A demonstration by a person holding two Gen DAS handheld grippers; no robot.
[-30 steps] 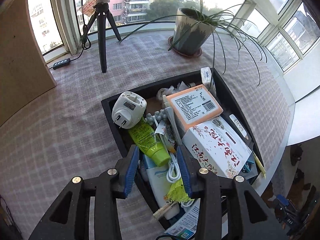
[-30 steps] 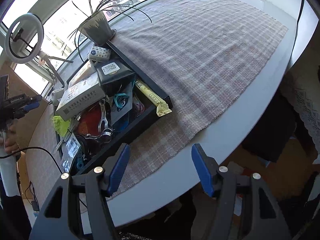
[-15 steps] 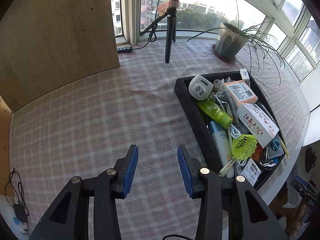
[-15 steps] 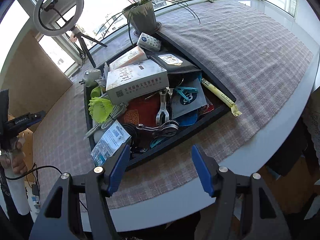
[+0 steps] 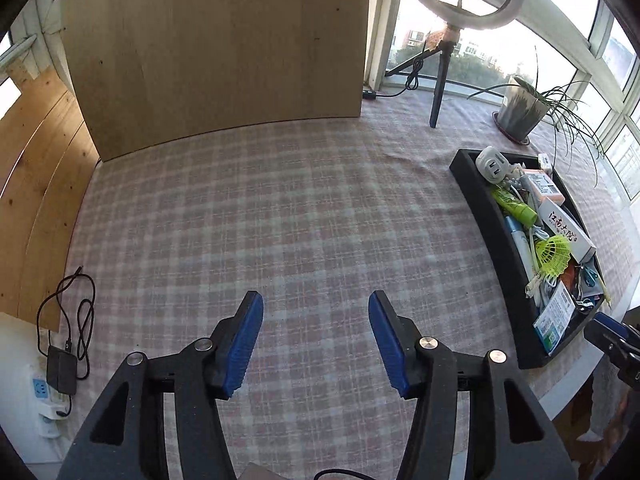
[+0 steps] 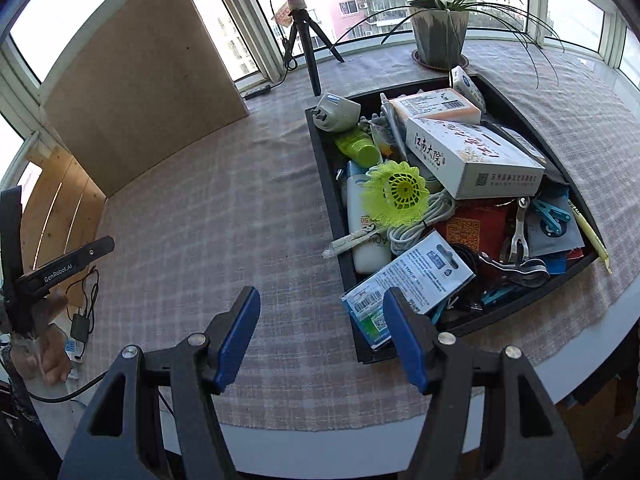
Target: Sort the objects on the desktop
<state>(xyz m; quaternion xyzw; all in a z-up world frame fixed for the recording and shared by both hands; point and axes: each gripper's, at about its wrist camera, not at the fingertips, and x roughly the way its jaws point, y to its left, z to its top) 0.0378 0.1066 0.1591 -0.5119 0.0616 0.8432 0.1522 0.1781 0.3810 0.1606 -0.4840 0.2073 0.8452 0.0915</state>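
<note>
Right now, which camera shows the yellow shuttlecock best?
The right wrist view: the yellow shuttlecock lies large and near centre in the black tray. The left wrist view shows it small and distorted near the right edge.

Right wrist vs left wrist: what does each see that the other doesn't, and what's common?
Right wrist only: the near end of the tray in detail, with the red QR packet, metal clip and blue clips, plus the hand holding the left gripper.

Left wrist only: the power adapter and wall socket off the cloth's left edge, plus the left gripper, open.

Both: black tray, yellow shuttlecock, white box, green tube, potted plant, ring light tripod, and checked cloth. The right gripper is open.
</note>
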